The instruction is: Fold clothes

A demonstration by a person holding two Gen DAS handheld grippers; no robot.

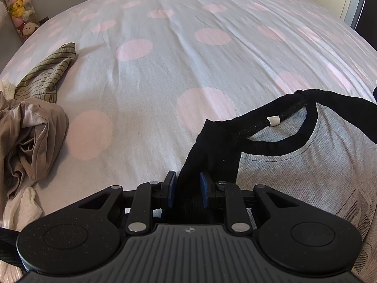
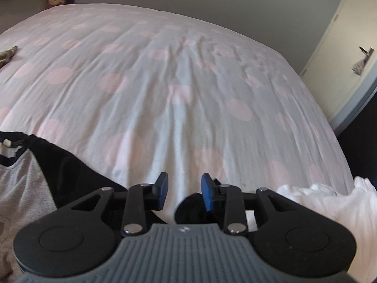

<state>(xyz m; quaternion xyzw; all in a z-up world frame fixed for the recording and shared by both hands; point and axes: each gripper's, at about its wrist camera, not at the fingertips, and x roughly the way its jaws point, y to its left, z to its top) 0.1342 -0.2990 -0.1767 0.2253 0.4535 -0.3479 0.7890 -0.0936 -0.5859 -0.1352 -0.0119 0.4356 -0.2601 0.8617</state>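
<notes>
A grey shirt with black sleeves and black collar (image 1: 306,155) lies at the near right of the bed in the left wrist view. My left gripper (image 1: 187,188) has its blue pads on either side of the shirt's black left sleeve (image 1: 207,151), which runs between them. The same shirt shows at the left edge of the right wrist view (image 2: 26,179). My right gripper (image 2: 184,192) is open and empty, above the bedsheet, with the black right sleeve (image 2: 70,172) to its left and a bit of black cloth under its right finger.
The bed (image 1: 165,75) has a pale sheet with pink dots. A pile of beige and striped clothes (image 1: 35,122) lies at the left. White cloth (image 2: 329,207) lies at the near right. Plush toys (image 1: 20,9) stand far left, a door (image 2: 341,54) at right.
</notes>
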